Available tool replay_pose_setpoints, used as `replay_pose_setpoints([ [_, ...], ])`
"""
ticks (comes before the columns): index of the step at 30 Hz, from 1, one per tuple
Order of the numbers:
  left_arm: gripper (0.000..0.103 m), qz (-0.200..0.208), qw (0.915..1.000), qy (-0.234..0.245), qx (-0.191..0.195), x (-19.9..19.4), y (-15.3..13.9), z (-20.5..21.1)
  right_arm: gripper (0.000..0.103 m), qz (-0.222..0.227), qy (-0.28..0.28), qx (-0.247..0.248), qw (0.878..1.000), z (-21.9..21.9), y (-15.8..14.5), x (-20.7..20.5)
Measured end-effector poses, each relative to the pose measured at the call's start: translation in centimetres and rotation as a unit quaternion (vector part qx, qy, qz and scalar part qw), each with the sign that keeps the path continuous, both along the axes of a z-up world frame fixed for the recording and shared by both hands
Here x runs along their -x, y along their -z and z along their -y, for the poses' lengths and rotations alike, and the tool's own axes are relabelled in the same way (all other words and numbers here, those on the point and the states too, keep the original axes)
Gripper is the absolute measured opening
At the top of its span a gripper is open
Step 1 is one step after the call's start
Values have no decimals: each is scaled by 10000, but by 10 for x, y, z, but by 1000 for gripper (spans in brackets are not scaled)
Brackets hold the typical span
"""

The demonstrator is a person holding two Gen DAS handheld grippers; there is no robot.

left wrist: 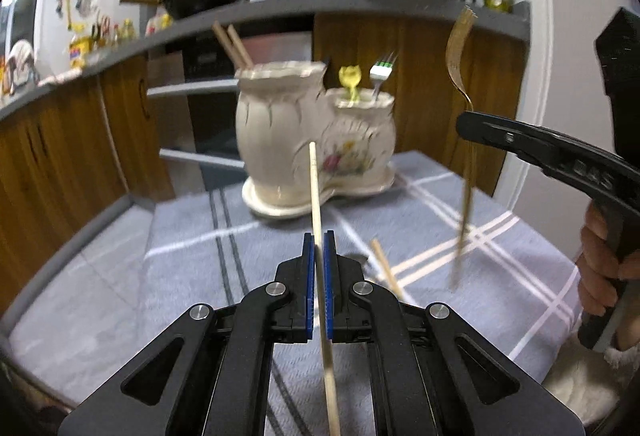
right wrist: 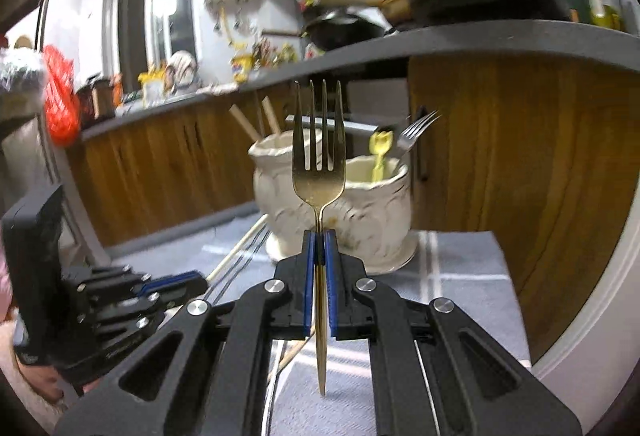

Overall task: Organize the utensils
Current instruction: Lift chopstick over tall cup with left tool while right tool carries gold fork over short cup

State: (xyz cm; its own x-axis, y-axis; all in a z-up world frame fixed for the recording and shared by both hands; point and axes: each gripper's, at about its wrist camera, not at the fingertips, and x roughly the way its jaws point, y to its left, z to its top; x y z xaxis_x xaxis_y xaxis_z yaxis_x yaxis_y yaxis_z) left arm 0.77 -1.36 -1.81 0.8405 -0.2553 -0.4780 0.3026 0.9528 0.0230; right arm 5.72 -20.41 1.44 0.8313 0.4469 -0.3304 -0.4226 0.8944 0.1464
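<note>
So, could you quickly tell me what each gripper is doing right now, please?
Left gripper: shut on a wooden chopstick.
Right gripper: shut on a gold fork.

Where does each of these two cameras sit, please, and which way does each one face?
Left wrist view: rides on the left gripper, shut on a pale wooden chopstick, facing the cream ceramic two-pot holder on the grey checked cloth; the right gripper and a hand show at right.
Right wrist view: rides on the right gripper, shut on a gold metal fork, facing the same holder; the left gripper shows at left.
Both share the holder, the cloth and the wooden cabinets.
</note>
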Motion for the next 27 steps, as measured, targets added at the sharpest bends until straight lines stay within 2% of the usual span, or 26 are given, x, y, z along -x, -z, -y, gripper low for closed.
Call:
replay_pose_setpoints([
  [6, 5, 648, 9977, -60, 188, 12, -15, -4, 5, 347, 406, -309, 9981, 17, -14, 1],
  [16, 5, 1287, 9906, -88, 458, 19, -29, -6, 5, 1110, 559, -420, 9914, 18, -63, -14],
  [20, 5, 1446, 9877, -148, 570, 14, -36, -6, 5, 1197, 528, -512, 9901, 17, -70, -30],
  [25, 5, 1546, 9834, -151, 934, -10, -64, -12, 5, 1143, 450, -667, 9902, 10, -73, -52],
  [27, 5, 1630, 9820, -125, 951, -23, -75, -10, 5, 1164, 451, -725, 9895, 9, -75, -60],
])
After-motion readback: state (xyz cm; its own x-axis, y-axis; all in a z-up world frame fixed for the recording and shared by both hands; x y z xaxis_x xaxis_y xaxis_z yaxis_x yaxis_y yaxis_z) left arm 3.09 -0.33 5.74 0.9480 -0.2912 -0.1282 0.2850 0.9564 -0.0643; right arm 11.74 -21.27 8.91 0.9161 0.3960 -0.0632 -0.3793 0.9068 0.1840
